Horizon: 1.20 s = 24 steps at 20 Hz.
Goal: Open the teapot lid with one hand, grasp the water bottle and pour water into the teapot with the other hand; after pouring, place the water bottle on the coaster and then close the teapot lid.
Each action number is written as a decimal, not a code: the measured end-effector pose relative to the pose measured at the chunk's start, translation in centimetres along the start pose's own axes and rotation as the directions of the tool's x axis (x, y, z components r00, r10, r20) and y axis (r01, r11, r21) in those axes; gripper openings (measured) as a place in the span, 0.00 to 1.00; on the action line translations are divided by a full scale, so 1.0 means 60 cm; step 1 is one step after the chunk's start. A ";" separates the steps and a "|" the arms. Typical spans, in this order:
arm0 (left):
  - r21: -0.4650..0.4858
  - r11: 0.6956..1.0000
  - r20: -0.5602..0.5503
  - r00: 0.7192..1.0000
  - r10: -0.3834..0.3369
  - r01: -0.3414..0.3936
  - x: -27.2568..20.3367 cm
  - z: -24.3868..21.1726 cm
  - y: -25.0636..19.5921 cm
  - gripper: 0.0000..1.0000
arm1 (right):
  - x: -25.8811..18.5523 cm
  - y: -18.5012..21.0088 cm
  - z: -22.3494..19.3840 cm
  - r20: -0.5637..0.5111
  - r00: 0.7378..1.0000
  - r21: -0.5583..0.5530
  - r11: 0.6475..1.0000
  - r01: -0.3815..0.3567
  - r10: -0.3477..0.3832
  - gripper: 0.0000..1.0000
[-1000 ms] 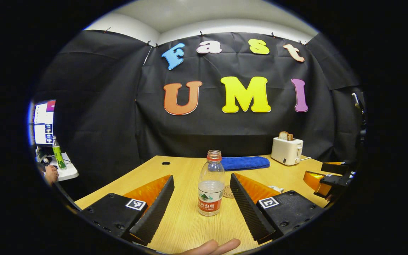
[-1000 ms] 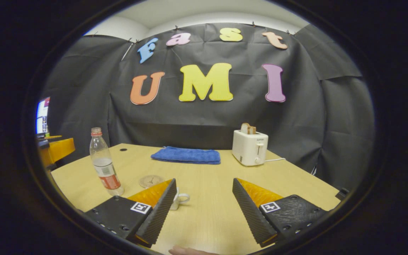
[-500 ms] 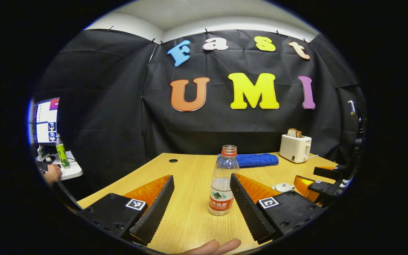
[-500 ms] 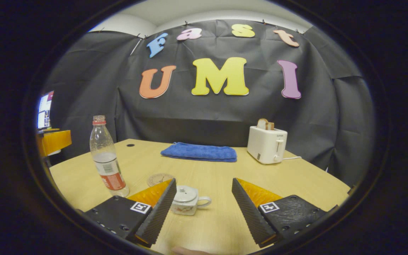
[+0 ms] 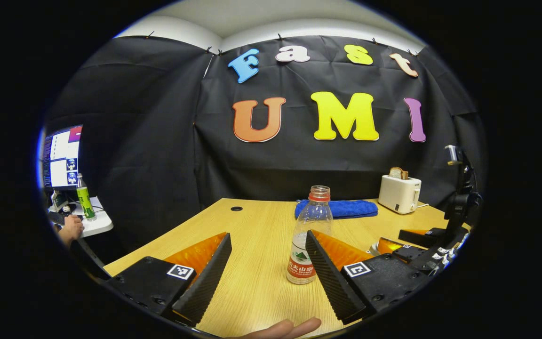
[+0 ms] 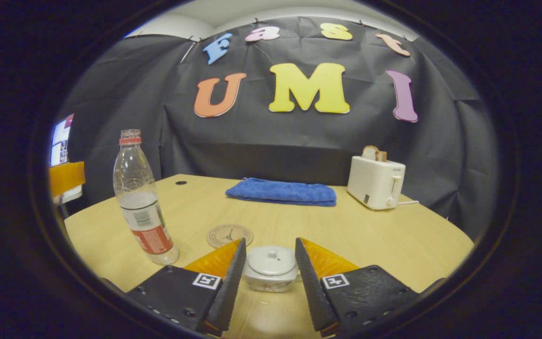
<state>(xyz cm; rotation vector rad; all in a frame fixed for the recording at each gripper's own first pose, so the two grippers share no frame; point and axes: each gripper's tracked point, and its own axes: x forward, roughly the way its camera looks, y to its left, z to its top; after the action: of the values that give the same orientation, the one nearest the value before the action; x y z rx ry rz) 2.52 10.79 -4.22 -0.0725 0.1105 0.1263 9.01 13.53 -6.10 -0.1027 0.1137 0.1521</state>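
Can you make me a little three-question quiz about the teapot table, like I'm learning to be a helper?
1. True or false: the teapot has its lid on.
2. What lies nearest the coaster: A the blue towel, B the toaster, C the teapot?
3. Fill in: the water bottle has no ____ on its top.

Key: 1 true. 2 C. 3 cap.

Hint: the right claw sits open around the teapot; the left claw is open too.

The right tongs (image 6: 266,275) have narrowed around the teapot (image 6: 271,268), and the left tongs (image 5: 267,278) have swung left of the water bottle (image 5: 309,235).
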 end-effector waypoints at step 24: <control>-0.005 0.996 -0.047 0.995 -0.085 0.085 0.018 -0.041 -0.028 1.00 | 0.021 -0.012 0.030 0.109 0.994 0.049 0.999 -0.022 0.017 0.00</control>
<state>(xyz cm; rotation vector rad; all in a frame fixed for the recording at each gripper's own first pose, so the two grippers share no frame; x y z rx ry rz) 3.56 9.06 -6.65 -0.0830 0.1537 0.0398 10.57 13.22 -4.44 -0.0436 0.0099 0.1741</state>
